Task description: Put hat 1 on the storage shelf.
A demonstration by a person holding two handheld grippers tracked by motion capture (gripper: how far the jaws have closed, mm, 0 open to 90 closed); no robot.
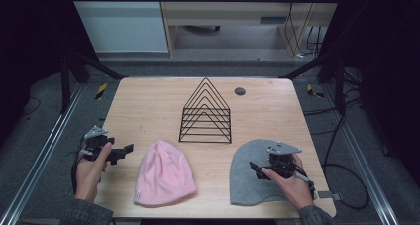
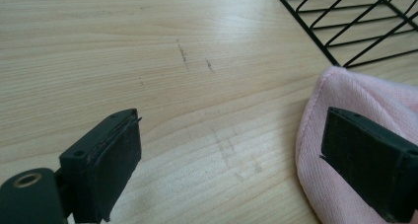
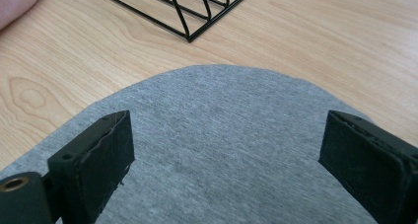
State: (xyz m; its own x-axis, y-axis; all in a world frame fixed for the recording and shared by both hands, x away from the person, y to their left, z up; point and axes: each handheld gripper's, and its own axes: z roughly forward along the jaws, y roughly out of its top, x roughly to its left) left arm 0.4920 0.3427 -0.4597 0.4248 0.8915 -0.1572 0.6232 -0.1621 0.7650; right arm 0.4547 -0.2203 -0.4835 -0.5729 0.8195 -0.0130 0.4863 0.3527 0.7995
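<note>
Plainly, 2 soft beanies lie flat near the desk's front edge — a pink hat [image 1: 165,173] left of centre and a grey hat [image 1: 250,168] to its right, each with its rounded crown pointing away from the person. Behind them stands a black wire rack [image 1: 206,112] on the pale wood desk [image 1: 148,106]; grey floor and dark frame rails surround it. The left gripper [image 1: 124,150] hovers beside the pink hat, jaws apart and empty. The right gripper [image 1: 255,168] hangs over the grey hat — jaws wide, gripping nothing.

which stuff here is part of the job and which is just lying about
In the job: grey hat, pink hat, left tongs, right tongs, both open.
Lying about: wire rack, black disc.
</note>
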